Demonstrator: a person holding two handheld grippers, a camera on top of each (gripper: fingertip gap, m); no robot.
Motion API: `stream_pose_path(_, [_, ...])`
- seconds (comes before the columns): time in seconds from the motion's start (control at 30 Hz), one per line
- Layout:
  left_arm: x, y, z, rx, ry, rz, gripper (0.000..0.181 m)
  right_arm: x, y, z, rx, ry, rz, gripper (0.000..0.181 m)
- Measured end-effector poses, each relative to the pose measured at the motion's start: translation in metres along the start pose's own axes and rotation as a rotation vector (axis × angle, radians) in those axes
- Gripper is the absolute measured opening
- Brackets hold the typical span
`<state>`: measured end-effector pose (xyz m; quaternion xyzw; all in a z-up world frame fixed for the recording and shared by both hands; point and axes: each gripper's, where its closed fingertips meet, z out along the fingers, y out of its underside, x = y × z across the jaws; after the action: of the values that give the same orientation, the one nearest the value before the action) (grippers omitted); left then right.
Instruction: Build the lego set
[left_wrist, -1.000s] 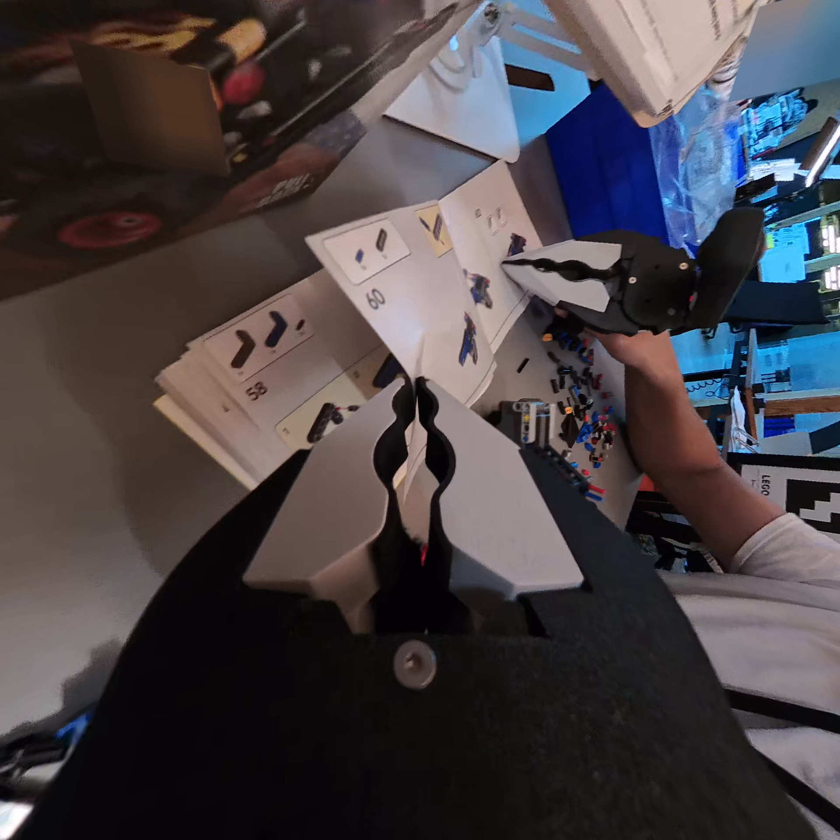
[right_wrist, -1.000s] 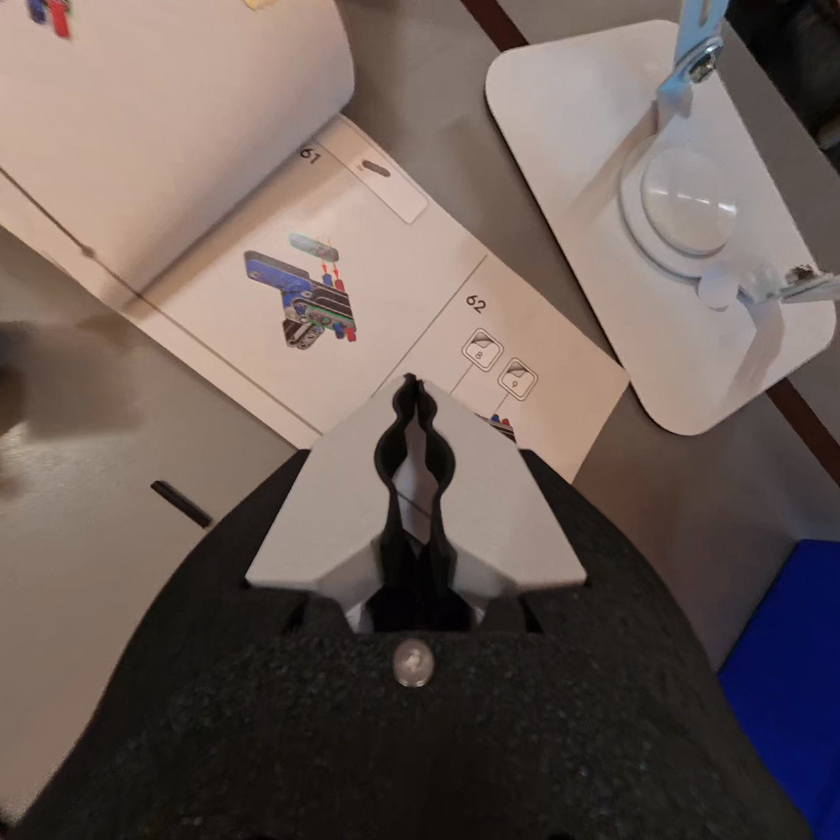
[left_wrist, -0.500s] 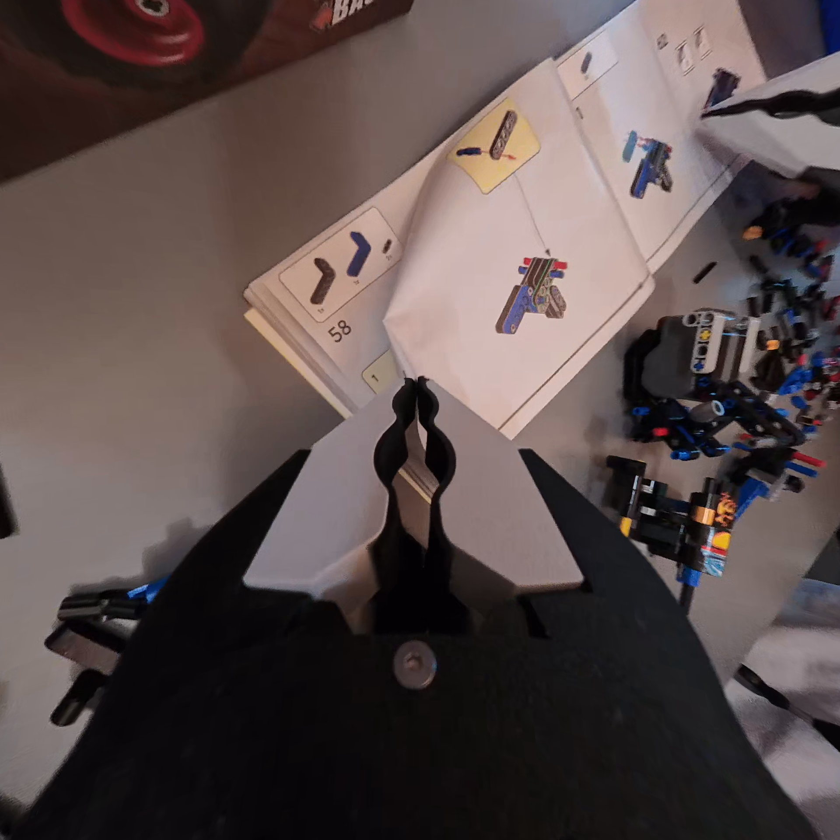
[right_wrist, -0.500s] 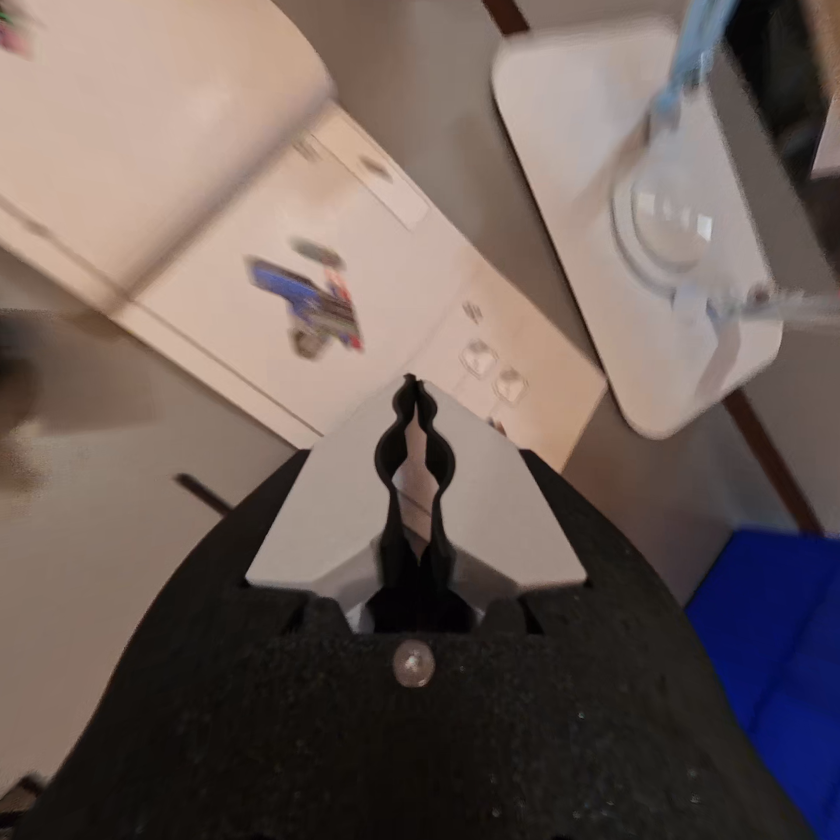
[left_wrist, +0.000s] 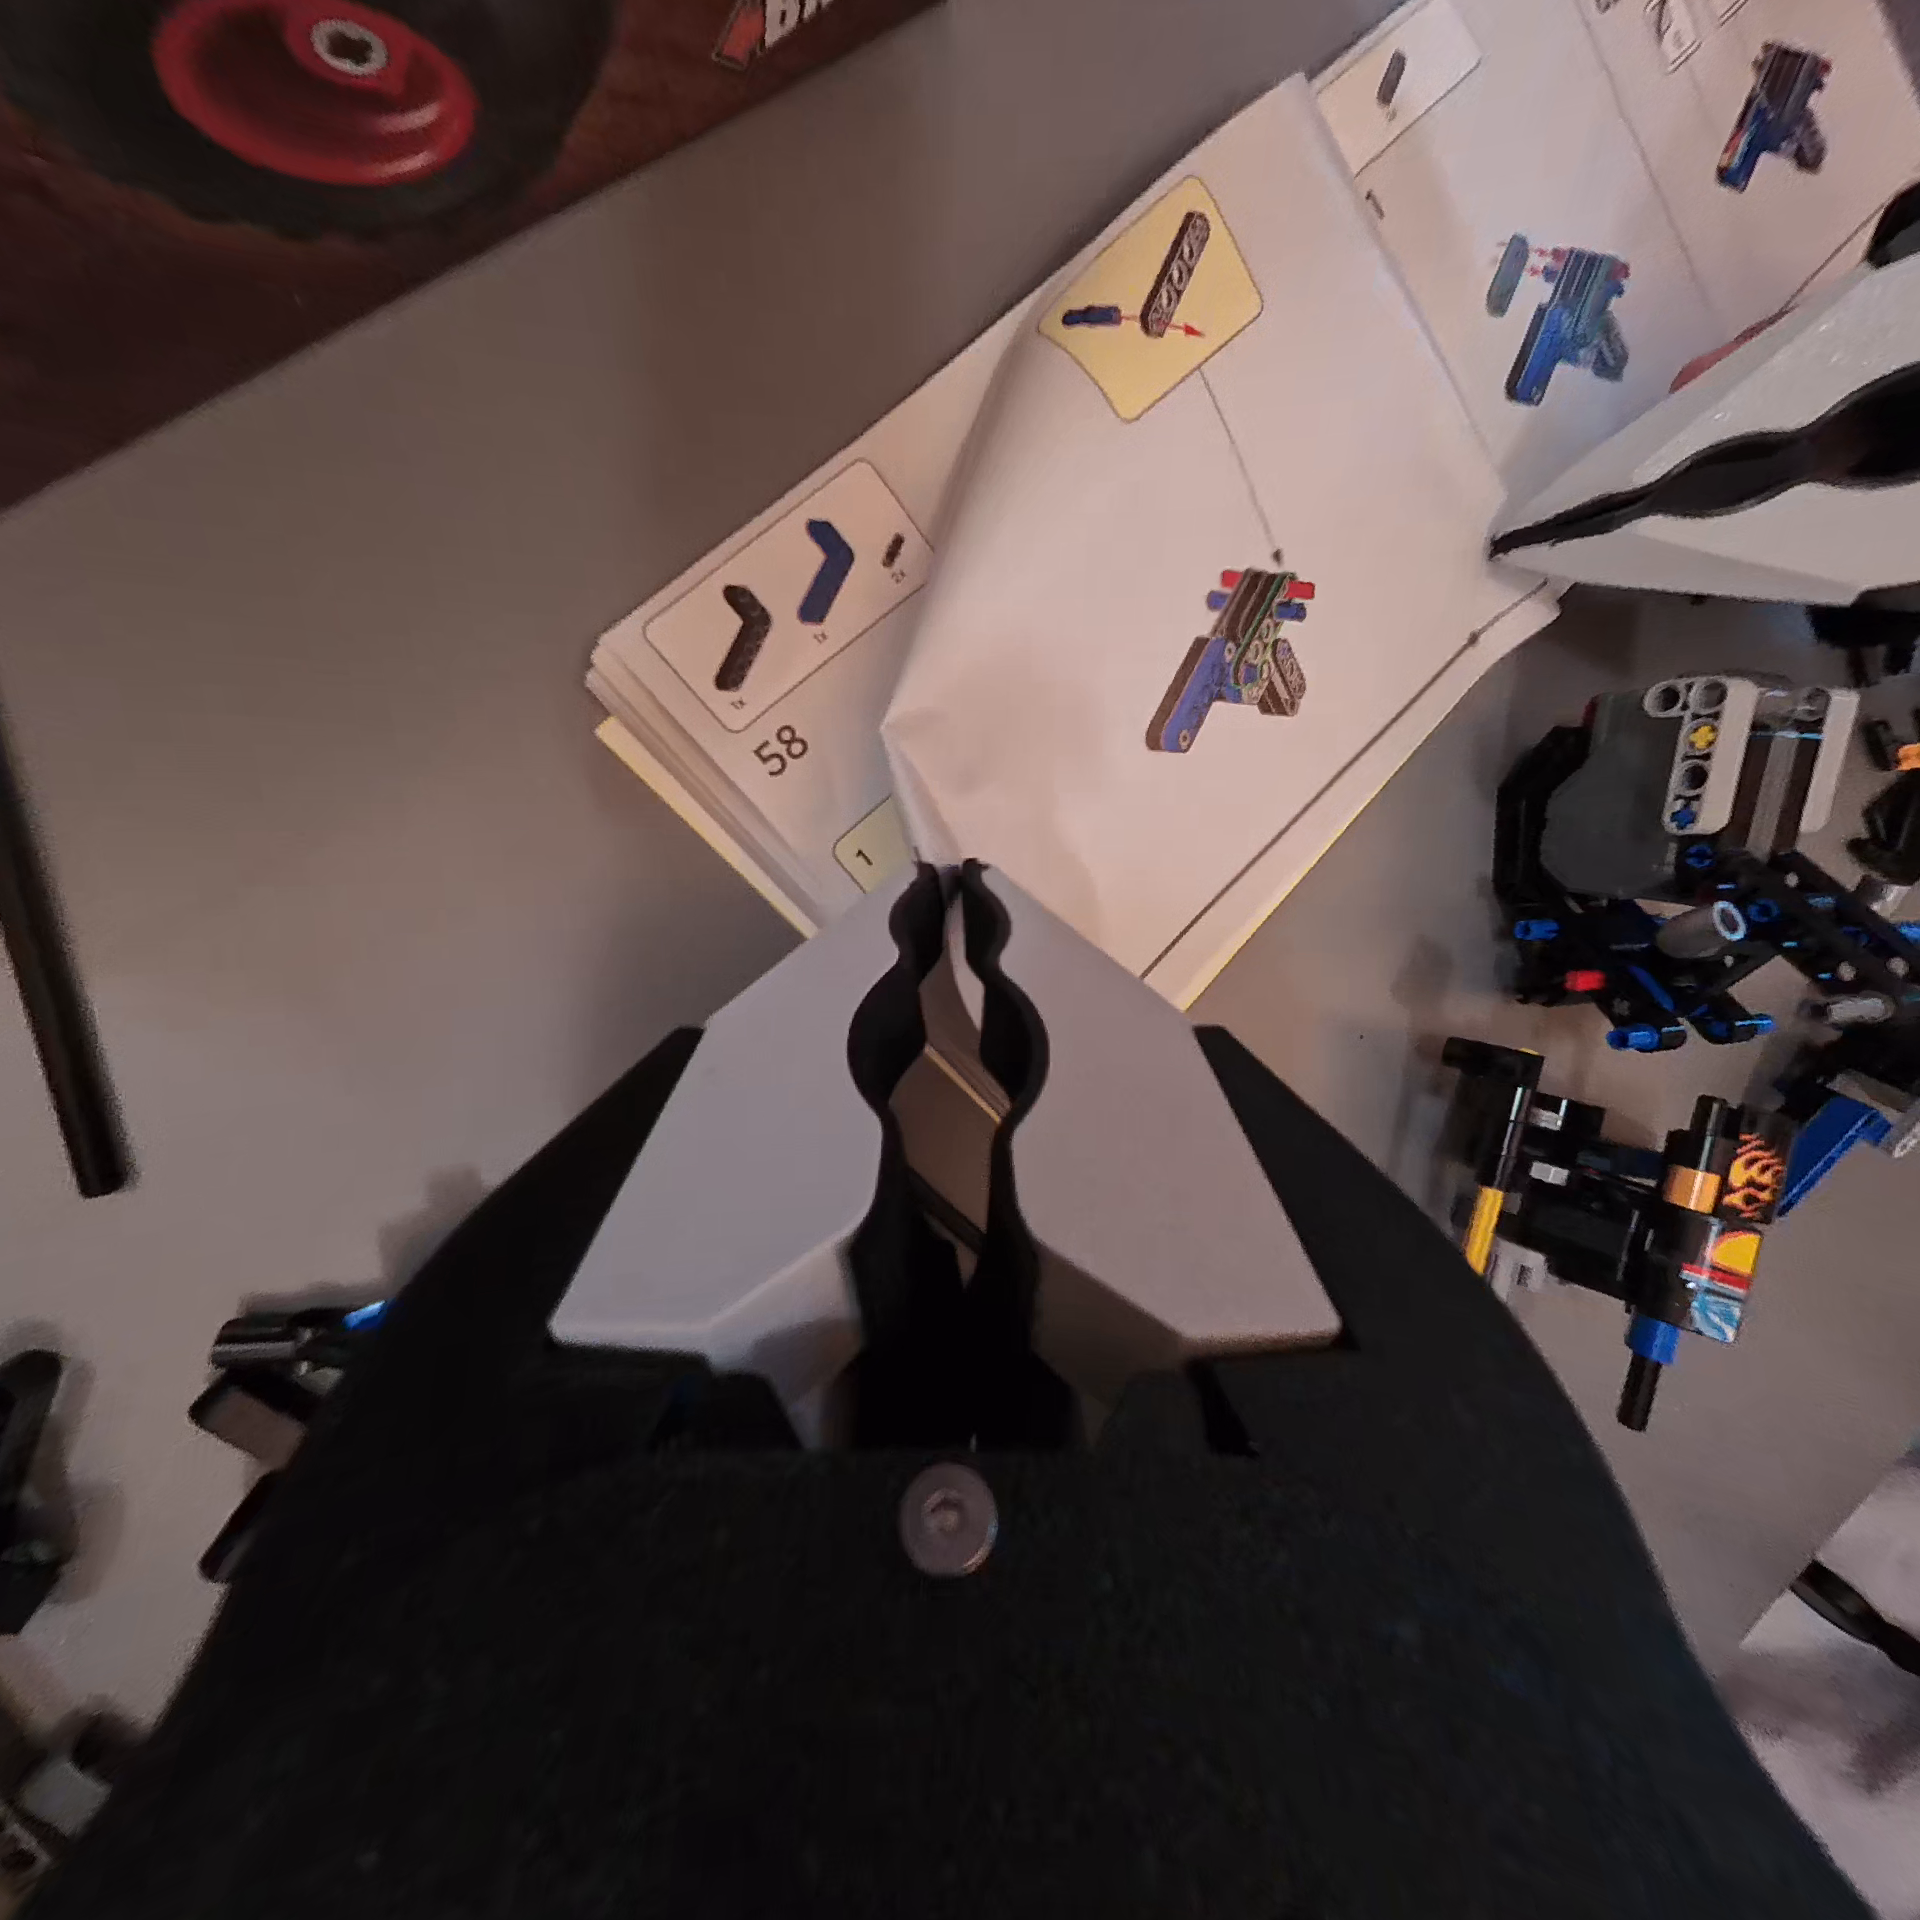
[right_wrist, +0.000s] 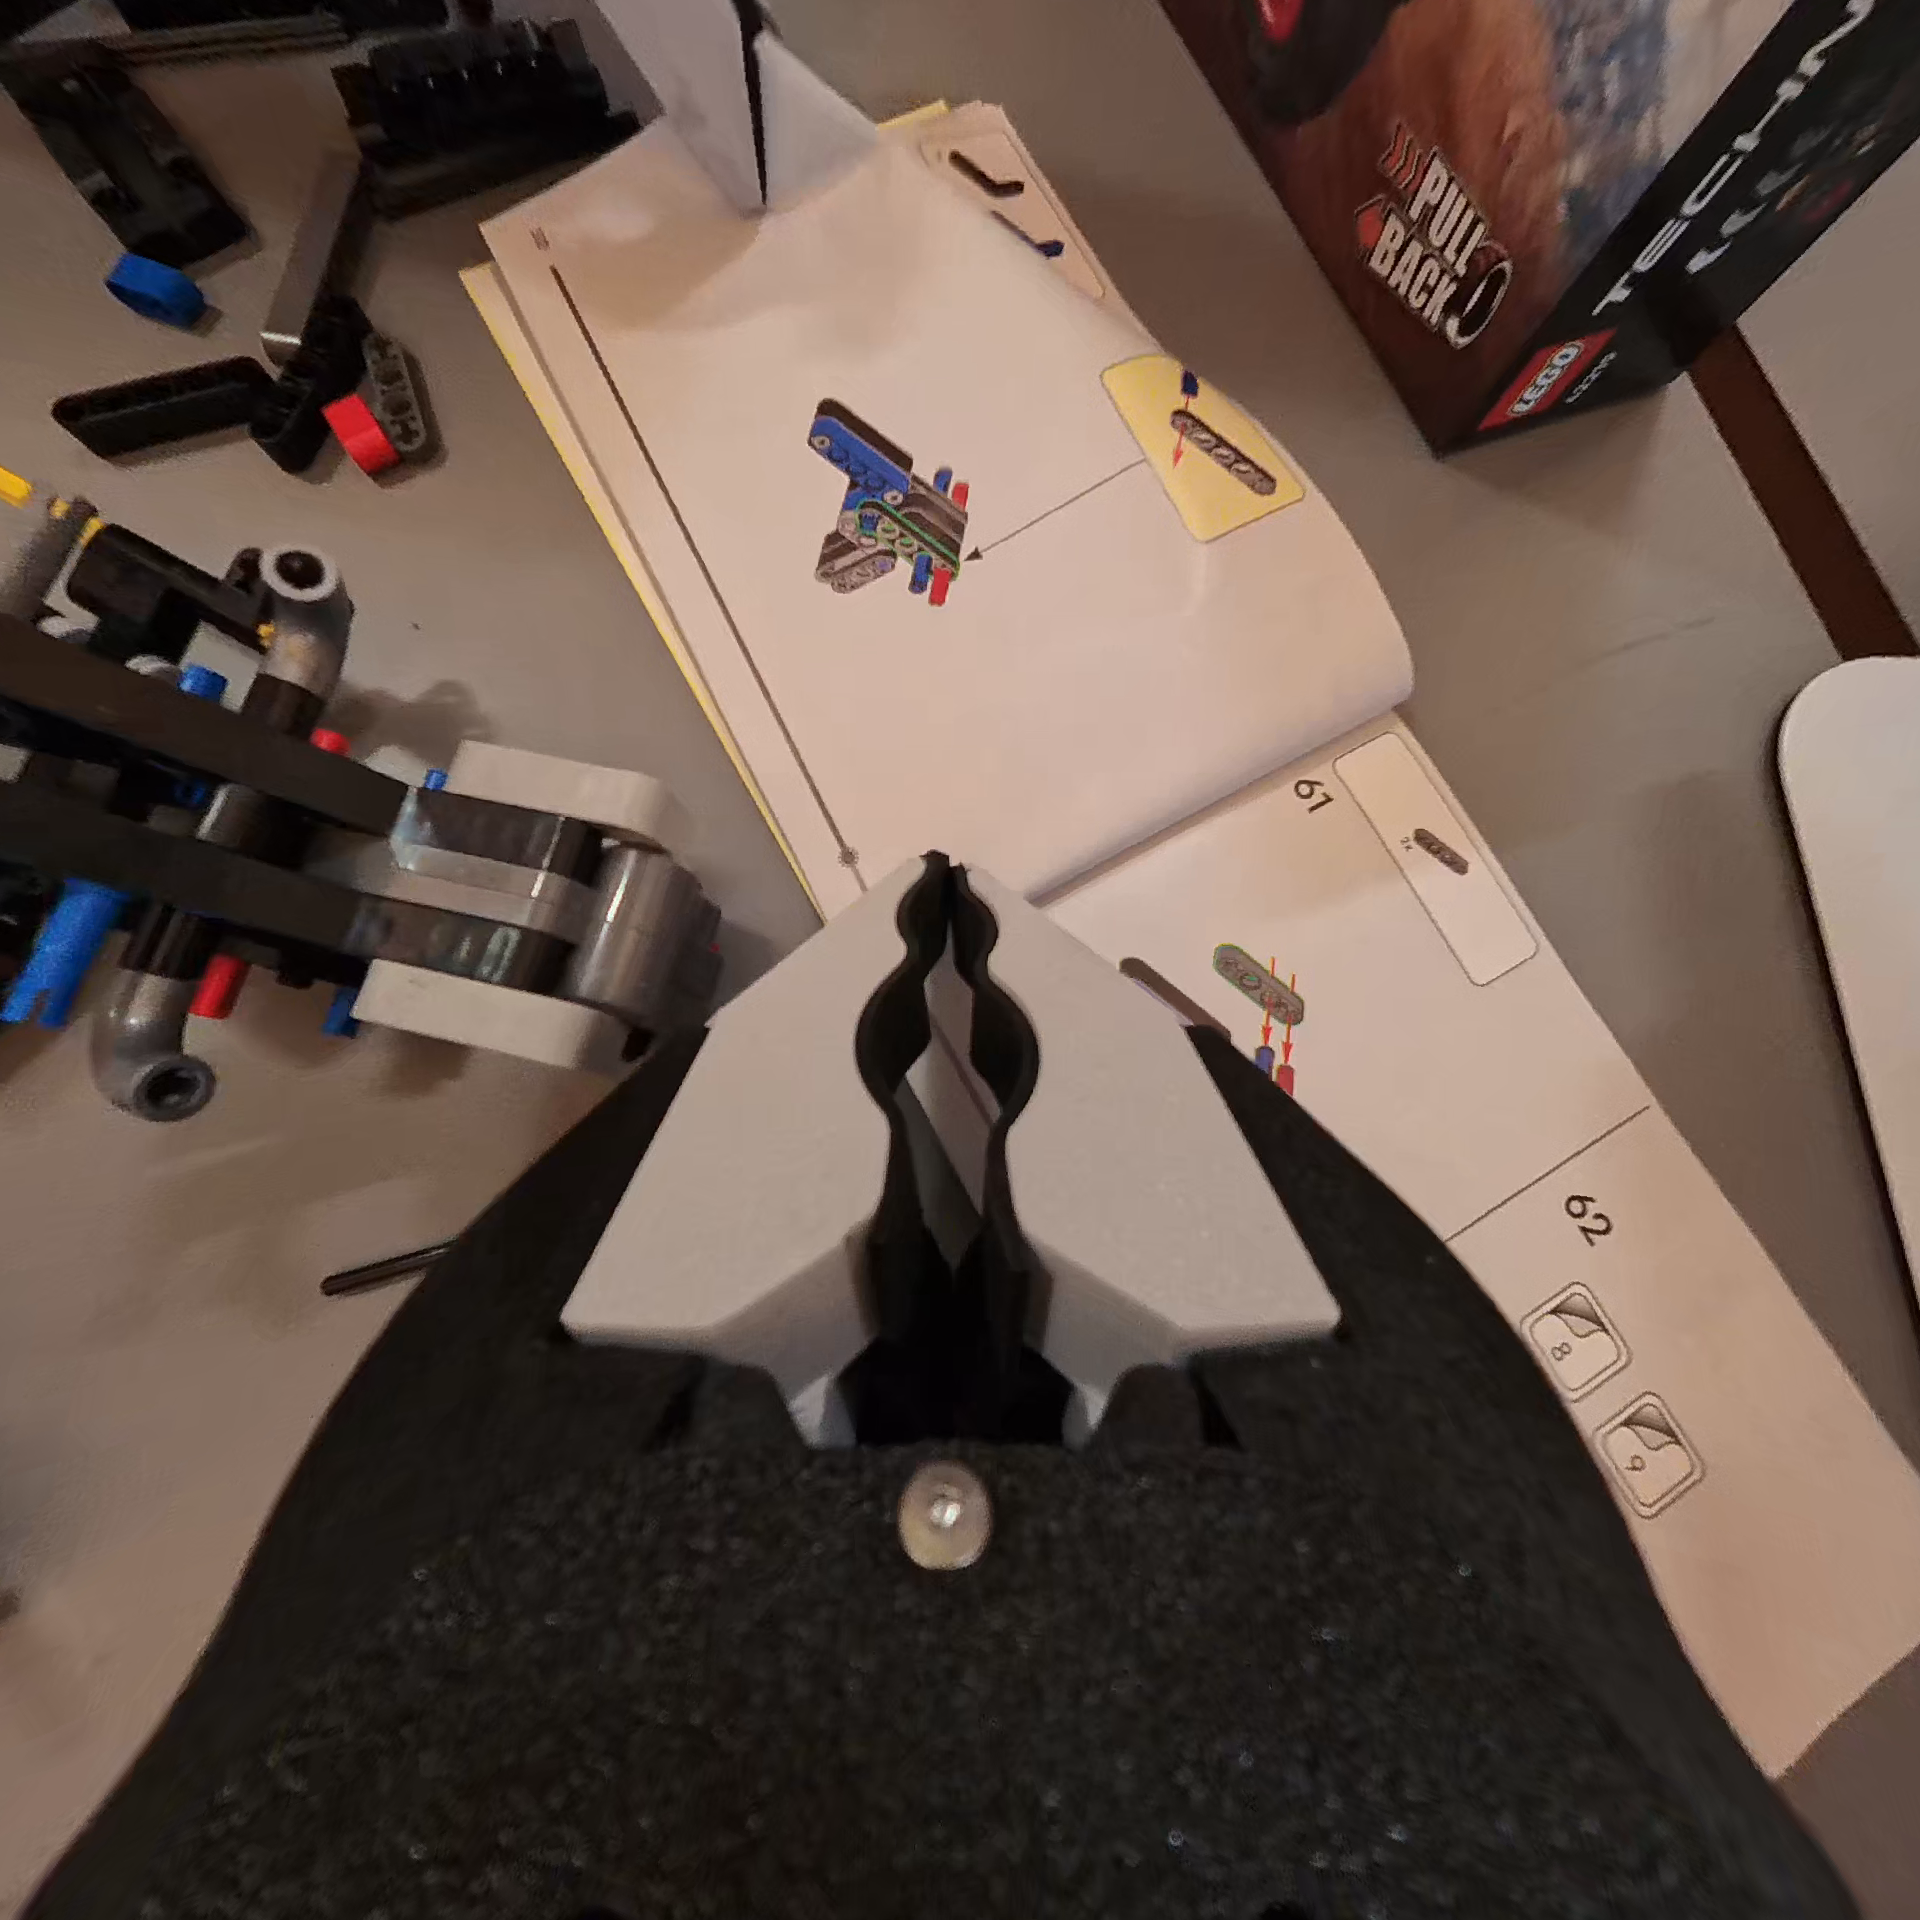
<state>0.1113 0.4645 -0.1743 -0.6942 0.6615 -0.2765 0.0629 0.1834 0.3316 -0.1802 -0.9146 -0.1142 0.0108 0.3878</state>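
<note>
We note left gripper (left_wrist: 943, 878) pinching the booklet page (left_wrist: 1122, 644) corner; right gripper (right_wrist: 940, 868) closed, empty. Lego chassis (right_wrist: 343, 883) on counter (right_wrist: 260, 1226): rigid, knobbly, light; grip its beams.

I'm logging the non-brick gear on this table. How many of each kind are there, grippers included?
Grippers: 2 (left gripper, right gripper)
Booklet: 1
Box: 1
White base: 1
Total: 5
</note>
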Motion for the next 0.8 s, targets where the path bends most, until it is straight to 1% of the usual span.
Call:
stream_pose_path(0.1, [0.000,-0.009,-0.015,0.047,-0.006,-0.017,0.012,0.000,0.001,0.000,0.000,0.027,-0.024,0.000])
stream_pose_path(0.13, [-0.002,-0.014,-0.023,0.076,-0.037,-0.005,0.015,0.000,0.001,0.000,0.004,0.027,-0.016,0.000])
stream_pose_path(0.2, [-0.011,-0.023,-0.041,0.118,-0.145,0.055,0.020,0.000,0.001,0.000,0.014,0.034,-0.019,0.000])
stream_pose_path(0.27, [-0.015,-0.038,-0.061,0.179,-0.253,0.122,0.025,0.000,0.001,0.000,0.009,0.042,-0.029,0.000])
stream_pose_path(0.33, [-0.002,-0.061,-0.073,0.256,-0.275,0.197,0.025,0.000,0.001,0.000,-0.001,0.037,-0.027,0.000])
stream_pose_path(0.37, [0.014,-0.074,-0.070,0.293,-0.242,0.257,0.022,0.000,0.001,0.000,-0.005,0.032,-0.024,0.000])
stream_pose_path(0.4, [0.032,-0.084,-0.062,0.304,-0.203,0.326,0.015,0.000,0.001,0.000,-0.005,0.027,-0.019,0.000])
stream_pose_path(0.47, [0.062,-0.097,-0.029,0.266,-0.128,0.429,0.002,0.000,0.001,0.000,0.006,0.026,-0.010,0.000])
stream_pose_path(0.53, [0.092,-0.099,0.013,0.183,0.003,0.483,0.000,0.000,0.001,0.000,0.019,0.038,-0.008,0.000])
stream_pose_path(0.57, [0.098,-0.101,0.033,0.146,0.025,0.489,0.000,0.000,0.001,0.000,0.021,0.045,-0.007,0.000])
stream_pose_path(0.6, [0.097,-0.104,0.049,0.115,0.006,0.489,0.000,0.000,0.001,0.000,0.022,0.049,-0.006,0.000])
stream_pose_path(0.67, [0.096,-0.107,0.072,0.074,-0.011,0.503,0.000,0.000,0.001,0.000,0.019,0.050,0.002,0.000])
stream_pose_path(0.73, [0.092,-0.104,0.082,0.037,-0.023,0.511,0.000,0.000,0.001,0.000,0.017,0.045,0.016,0.000])
stream_pose_path(0.8, [0.095,-0.097,0.088,0.018,0.016,0.516,0.000,0.000,0.001,0.000,0.019,0.045,0.021,0.000])
